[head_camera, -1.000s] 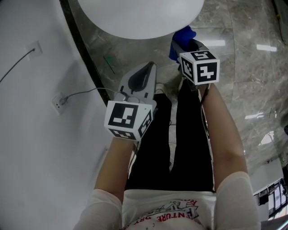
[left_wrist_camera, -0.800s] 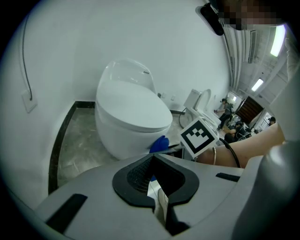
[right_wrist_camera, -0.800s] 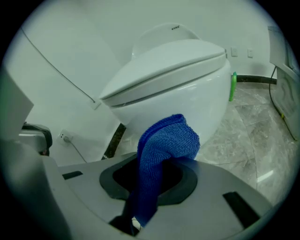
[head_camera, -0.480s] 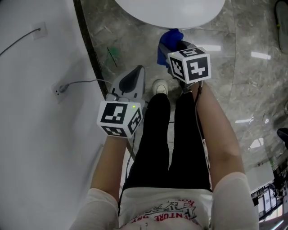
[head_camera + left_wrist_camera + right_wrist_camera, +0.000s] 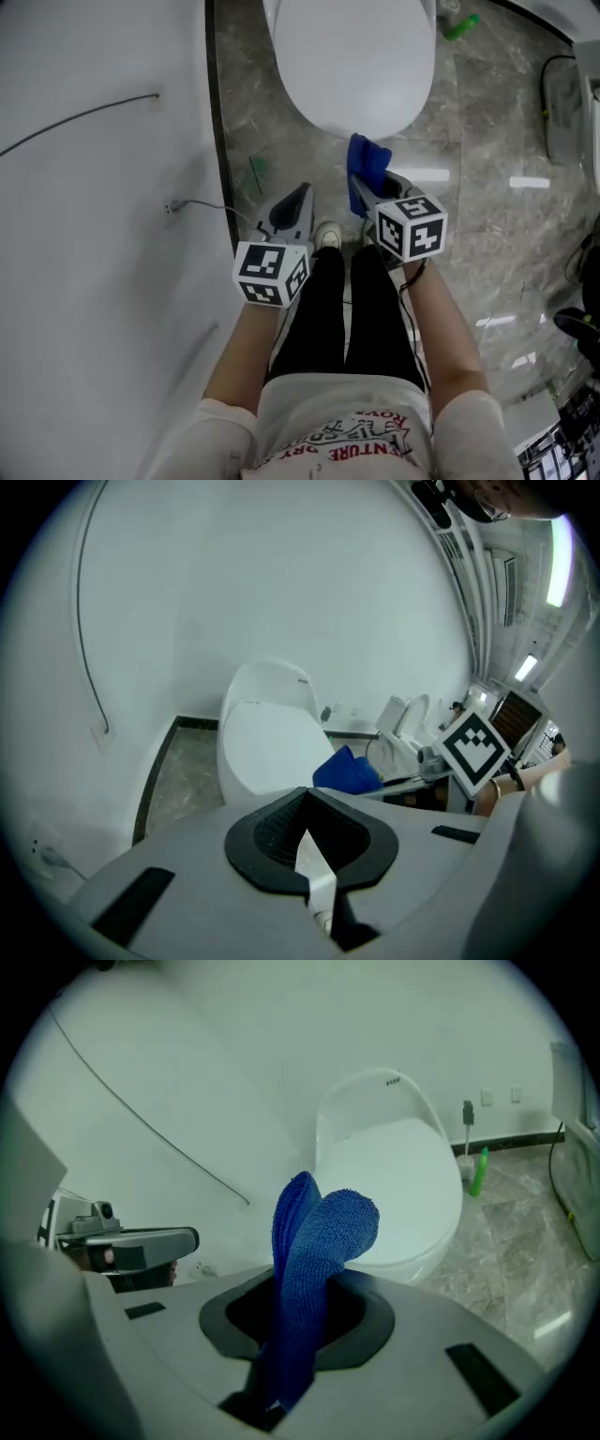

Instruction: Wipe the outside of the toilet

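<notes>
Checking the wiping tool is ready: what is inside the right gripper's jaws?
A blue cloth sits clamped between the closed jaws of the right gripper, its folded end sticking out free. The pinched lower end is covered by the jaws, so how much is gripped cannot be seen.

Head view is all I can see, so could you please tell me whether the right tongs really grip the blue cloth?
Observer: Yes; the right gripper view shows the right tongs shut on the blue cloth, which stands up out of them.
Operator: Thanks. Do the left tongs hold anything?
Observer: No; the left gripper view shows the left tongs closed together and empty.
Operator: Is the toilet's back visible anywhere?
Observer: Yes; the right gripper view shows the toilet with its raised back at the wall.
</notes>
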Available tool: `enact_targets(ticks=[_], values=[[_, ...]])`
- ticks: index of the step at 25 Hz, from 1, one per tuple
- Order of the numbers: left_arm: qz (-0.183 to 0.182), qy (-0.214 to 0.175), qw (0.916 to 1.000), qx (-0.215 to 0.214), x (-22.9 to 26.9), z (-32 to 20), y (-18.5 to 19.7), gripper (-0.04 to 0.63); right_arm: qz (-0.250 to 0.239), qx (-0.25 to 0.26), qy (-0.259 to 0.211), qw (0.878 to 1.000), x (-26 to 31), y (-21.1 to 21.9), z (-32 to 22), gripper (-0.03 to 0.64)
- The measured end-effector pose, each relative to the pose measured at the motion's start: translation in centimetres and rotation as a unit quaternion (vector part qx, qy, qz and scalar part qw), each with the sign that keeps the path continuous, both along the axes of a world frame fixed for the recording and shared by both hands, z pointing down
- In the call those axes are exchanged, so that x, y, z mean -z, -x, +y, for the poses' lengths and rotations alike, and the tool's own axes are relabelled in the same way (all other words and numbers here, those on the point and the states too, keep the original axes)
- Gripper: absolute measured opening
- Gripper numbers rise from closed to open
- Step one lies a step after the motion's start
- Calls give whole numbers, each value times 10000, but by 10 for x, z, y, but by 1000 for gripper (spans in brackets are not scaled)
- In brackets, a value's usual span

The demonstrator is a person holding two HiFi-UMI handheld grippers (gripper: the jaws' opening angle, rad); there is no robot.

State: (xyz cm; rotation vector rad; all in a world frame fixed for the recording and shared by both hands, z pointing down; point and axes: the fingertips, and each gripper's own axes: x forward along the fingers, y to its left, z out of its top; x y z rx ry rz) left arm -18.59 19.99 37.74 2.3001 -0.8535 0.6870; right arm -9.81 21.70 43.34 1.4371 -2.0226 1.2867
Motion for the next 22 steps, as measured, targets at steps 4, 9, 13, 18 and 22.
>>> enact_targets(ticks=[4,9,13,18,22], values=[[345,-373,9986,135,74,-26,-26,5,369,-224,-559,9975,92,-37,-16,75],[680,-934,9932,141,182,-34,-41,6,881,-340,-1380,9859,220,-63,-20,75],[870,-1342,9870,157,260,-41,-41,5,1127,-316,-2010,9726,311,-78,-26,75],[1056,-1908,9758,167,361,-39,-27,5,1588,-132,-2529,9543,406,-81,-22,75],[1117,-2473,9622,233,440,-40,-17,6,2005,-251,-2970,9333,477,-75,-6,75]])
